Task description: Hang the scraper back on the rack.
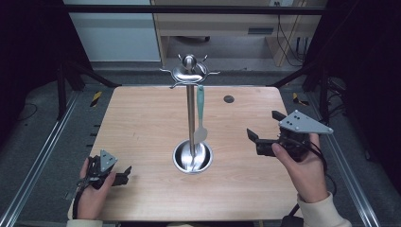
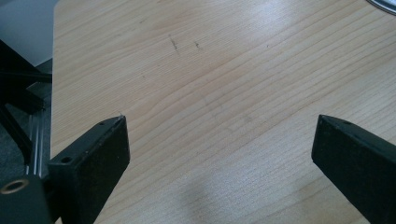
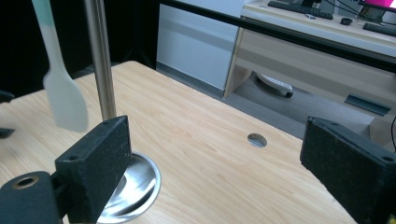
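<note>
I judge the hanging done: the spatula [image 1: 200, 111] hangs from the rack [image 1: 190, 75] at the tabletop's middle. My left gripper [image 1: 124, 175] near the front-left corner and right gripper [image 1: 262, 127] by the right edge gape empty; only withdrawal remains.

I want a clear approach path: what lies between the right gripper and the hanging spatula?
In the high view, bare tabletop separates the right gripper from the spatula; nothing stands between them.
</note>
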A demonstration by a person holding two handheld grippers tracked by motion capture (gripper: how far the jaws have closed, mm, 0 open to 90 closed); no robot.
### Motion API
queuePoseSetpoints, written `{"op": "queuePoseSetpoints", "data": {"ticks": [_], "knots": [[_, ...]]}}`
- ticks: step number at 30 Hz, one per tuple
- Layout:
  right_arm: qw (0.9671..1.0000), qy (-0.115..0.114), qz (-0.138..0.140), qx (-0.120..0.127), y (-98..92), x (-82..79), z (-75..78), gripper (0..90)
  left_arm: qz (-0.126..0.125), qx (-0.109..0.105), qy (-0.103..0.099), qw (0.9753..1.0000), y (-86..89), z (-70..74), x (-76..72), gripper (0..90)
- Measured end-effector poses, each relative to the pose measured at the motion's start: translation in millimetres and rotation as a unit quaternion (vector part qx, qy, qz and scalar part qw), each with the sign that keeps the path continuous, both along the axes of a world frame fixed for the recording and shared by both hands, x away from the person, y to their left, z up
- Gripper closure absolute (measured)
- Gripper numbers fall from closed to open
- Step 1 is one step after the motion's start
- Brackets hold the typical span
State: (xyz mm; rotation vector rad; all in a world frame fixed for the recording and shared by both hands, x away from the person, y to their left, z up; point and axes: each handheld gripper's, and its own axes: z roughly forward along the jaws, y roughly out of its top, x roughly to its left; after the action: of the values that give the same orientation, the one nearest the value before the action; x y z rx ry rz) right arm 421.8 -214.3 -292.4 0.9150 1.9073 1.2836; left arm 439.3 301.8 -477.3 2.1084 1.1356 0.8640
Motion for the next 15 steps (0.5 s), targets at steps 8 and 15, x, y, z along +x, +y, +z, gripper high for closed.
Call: {"op": "queuePoseSetpoints", "data": {"ticks": [8, 15], "knots": [[0.9999, 0.01, -0.003, -0.001, -6.7, -3.9, -19.9, 9.0, 0.003, 0.001, -0.007, 1.0, 0.3, 0.9, -0.4, 4.0], [0.9996, 0.028, 0.003, -0.008, -3.1, -4.9, -44.4, 9.0, 0.004, -0.001, -0.008, 1.0, 1.2, 1.2, -0.6, 4.0]]}}
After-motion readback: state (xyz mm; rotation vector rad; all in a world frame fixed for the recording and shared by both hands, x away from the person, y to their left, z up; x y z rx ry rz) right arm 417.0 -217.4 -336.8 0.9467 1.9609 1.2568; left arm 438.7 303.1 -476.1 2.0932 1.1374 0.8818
